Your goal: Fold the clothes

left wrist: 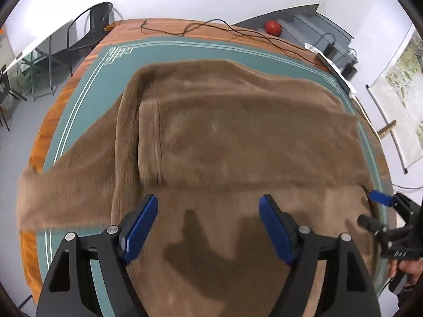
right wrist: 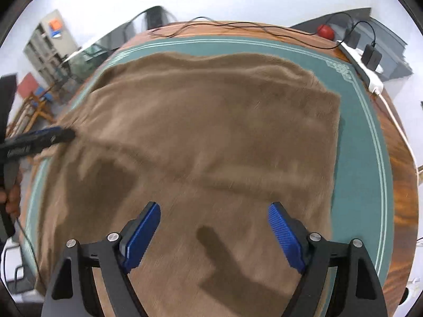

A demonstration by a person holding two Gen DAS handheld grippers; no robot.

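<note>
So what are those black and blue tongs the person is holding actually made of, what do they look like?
Each of the tongs is a black angular frame with triangular cut-outs and round silver bolts. The left tongs and right tongs each end in two flat blue ribbed fingertips. Seen from the side, the right tongs have small white lettering on the black body, too blurred to read, and a thin dark cable trails below the left handle.
</note>
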